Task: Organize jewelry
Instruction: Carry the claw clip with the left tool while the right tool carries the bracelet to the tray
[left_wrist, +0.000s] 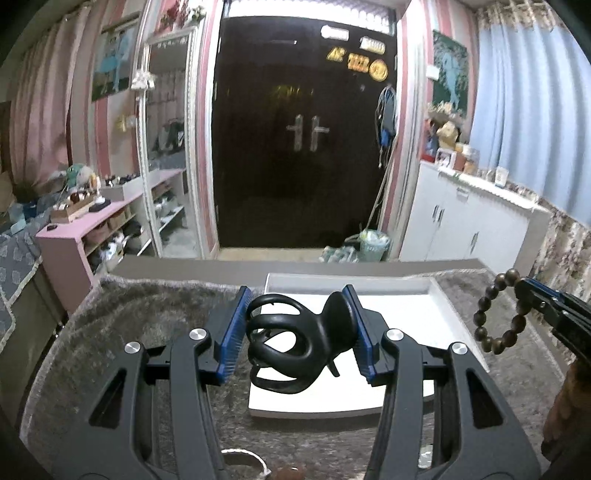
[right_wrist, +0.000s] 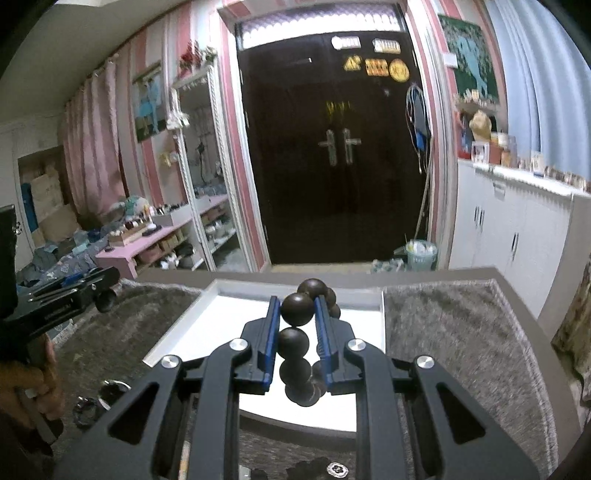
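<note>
My left gripper (left_wrist: 297, 325) is shut on a black plastic hair claw clip (left_wrist: 295, 343) and holds it above the near left part of a white tray (left_wrist: 436, 295). My right gripper (right_wrist: 295, 325) is shut on a dark brown beaded bracelet (right_wrist: 297, 332), held above the same tray (right_wrist: 192, 325). In the left wrist view the bracelet (left_wrist: 498, 314) hangs from the right gripper (left_wrist: 524, 291) at the right, beside the tray's right rim. The left gripper (right_wrist: 74, 291) shows at the left edge of the right wrist view.
The tray lies on a grey shaggy mat (left_wrist: 147, 314) over a table with a grey far edge (left_wrist: 295, 264). Small dark and metal jewelry pieces (right_wrist: 99, 398) lie on the mat left of the tray, and more lie at the near edge (right_wrist: 332, 469).
</note>
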